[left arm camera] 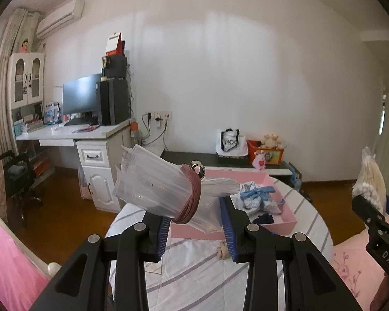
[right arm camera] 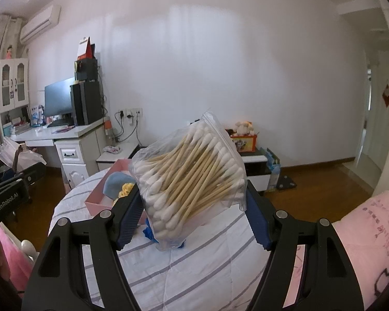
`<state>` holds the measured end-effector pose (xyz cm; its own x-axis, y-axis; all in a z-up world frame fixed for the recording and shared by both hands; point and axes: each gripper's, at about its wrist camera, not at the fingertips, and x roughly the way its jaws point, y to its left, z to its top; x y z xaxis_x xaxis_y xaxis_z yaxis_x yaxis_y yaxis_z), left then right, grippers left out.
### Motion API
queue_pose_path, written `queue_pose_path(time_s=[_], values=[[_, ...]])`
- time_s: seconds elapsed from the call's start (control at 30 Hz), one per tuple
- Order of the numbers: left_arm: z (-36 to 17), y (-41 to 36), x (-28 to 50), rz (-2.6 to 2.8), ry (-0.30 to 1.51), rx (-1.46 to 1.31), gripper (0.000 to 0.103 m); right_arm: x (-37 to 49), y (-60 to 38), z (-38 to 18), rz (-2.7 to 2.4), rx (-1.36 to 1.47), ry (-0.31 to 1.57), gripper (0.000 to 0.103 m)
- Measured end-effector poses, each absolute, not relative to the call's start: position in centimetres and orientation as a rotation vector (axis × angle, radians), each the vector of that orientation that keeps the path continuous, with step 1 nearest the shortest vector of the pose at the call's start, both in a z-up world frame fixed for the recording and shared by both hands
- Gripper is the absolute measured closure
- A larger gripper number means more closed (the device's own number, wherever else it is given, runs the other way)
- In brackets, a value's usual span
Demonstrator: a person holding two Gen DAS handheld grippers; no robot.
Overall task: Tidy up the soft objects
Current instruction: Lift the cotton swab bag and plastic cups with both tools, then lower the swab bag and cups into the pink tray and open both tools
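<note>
Task partly done, by the look of it. Pink box (left arm camera: 277,181) on striped bed (left arm camera: 194,264) already holding blue-and-white cloth bundle (left arm camera: 256,197) and dark item. Left gripper (left arm camera: 194,223) jaws clenched on clear plastic bundle (left arm camera: 163,189) with reddish bands, aloft short of box. Right gripper (right arm camera: 192,212) jaws clamped on bagged cotton swabs (right arm camera: 192,178), above bed. Both still to be stowed. Small beige item (left arm camera: 222,250) loose on bed.

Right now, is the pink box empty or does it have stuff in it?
It has stuff in it. The pink box on the striped bedding holds a light blue and white cloth bundle and a small dark item.
</note>
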<state>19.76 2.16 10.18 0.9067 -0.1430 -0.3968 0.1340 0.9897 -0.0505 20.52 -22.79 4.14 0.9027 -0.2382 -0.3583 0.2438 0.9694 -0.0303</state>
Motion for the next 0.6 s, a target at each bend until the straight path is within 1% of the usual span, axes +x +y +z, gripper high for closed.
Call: queue_pose_path(time_s=[0.23, 0.6], values=[[9.5, 1.5, 23.6, -0.140, 0.474, -0.017, 0.070, 23.3, -23.8, 2.5, -0.249, 0.034, 0.434, 0.034], [8.8, -0.7, 33.2, -0.136, 0.578, 0.012, 0.070, 29.2, -25.7, 0.3, -0.249, 0.052, 0.521, 0.034]])
